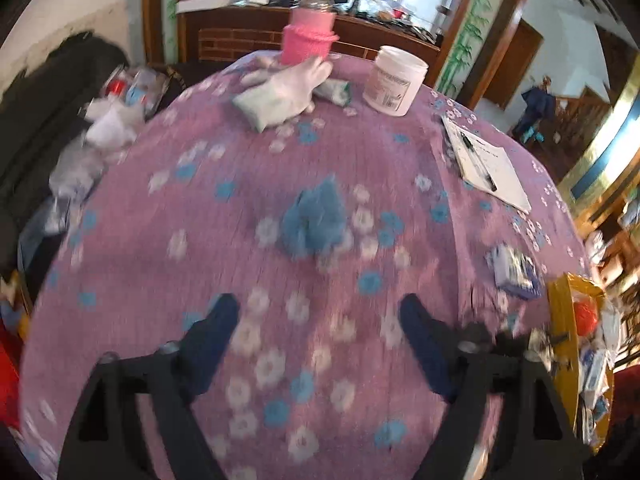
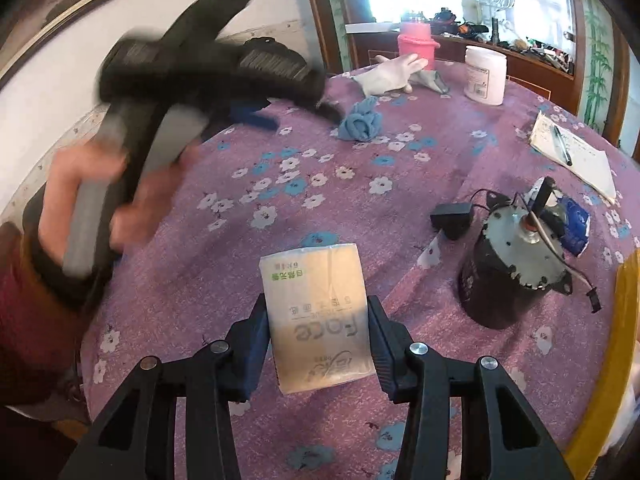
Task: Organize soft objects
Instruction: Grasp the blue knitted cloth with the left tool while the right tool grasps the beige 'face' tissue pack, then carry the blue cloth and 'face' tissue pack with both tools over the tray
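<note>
Near the tabletop's front edge, the right gripper (image 2: 318,344) clamps a tissue pack (image 2: 320,320), probably to move it. The left gripper (image 1: 320,344) is wide open and empty; the blue cloth (image 1: 316,220) lies mid-table ahead.

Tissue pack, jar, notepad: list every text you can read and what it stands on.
"Face", seen upside down: tissue pack between the right gripper fingers.
Green and grey Chinese characters on that pack: too small to read.
White jar label: blurred.
Notepad handwriting: illegible.
</note>
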The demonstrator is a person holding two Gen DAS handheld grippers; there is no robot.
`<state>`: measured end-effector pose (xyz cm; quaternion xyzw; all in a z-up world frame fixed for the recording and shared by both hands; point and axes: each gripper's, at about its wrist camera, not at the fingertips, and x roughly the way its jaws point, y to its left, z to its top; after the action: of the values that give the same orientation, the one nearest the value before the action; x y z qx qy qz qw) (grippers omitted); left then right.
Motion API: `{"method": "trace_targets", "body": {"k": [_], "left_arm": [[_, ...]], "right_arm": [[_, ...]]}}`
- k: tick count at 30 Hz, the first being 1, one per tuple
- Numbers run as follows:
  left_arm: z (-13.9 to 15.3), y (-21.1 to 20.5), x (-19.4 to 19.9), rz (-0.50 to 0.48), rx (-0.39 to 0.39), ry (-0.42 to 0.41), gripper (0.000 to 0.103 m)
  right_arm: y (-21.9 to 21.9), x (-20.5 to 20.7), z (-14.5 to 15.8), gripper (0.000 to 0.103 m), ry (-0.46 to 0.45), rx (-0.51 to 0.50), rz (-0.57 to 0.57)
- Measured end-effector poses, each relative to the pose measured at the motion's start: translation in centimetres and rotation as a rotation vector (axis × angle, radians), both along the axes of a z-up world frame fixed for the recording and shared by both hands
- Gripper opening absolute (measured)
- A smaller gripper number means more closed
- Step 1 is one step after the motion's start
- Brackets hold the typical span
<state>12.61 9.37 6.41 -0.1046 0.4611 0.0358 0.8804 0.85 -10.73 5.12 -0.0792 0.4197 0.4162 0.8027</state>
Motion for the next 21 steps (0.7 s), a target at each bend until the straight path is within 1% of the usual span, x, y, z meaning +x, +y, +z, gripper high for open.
{"method": "trace_targets", "body": {"k": [1,2,3,5,7,9,10,11,13,15,18,21], "left_arm": [[-0.1,-0.1,1.2,0.002,0.034,0.007,0.090],[-0.3,-0.1,2.4,0.028,0.074,0.017,0.090],[-0.6,0.0,3.3,0.044,0.094,0.026,0.090],[-1.5,0.1,5.3,0.043,0.089,0.043,0.089],[-2.5,0.3,6.6,0.065,0.090,0.075,0.075],[-3.4,0.6,7.4,0.071,0.080,0.105,0.047],[-4.0,0.8,7.7,0.075,0.064,0.123,0.041],[-4.5,1.2,7.8,0.086,0.042,0.133,0.041],[-4.9,1.6,7.6,0.088,0.008,0.121,0.040],[-4.7,1.7,6.7,0.096,0.008,0.097,0.036],[-3.8,1.3,4.4,0.082,-0.005,0.065,0.036],[-2.6,0.1,1.5,0.037,-0.006,0.029,0.036]], "right_arm": [[-0.5,0.1,-0.1,0.050,0.002,0.005,-0.002],[-0.6,0.1,0.0,0.050,0.009,0.014,-0.004],[-0.8,0.2,0.1,0.050,0.013,0.021,-0.008],[-1.1,0.2,0.2,0.050,0.004,0.022,-0.013],[-1.2,0.4,0.1,0.050,0.007,0.022,-0.018],[-1.1,0.8,-0.1,0.050,0.012,0.017,-0.018],[-1.1,0.8,-0.1,0.050,0.013,0.015,-0.018],[-1.1,0.8,-0.2,0.050,0.016,0.016,-0.017],[-1.1,0.8,-0.1,0.050,0.013,0.015,-0.018],[-1.2,0.9,-0.1,0.050,0.012,0.020,-0.019],[-1.5,1.3,-0.1,0.050,0.012,0.024,-0.038],[-1.9,1.6,-0.1,0.050,0.014,0.015,-0.068]]}}
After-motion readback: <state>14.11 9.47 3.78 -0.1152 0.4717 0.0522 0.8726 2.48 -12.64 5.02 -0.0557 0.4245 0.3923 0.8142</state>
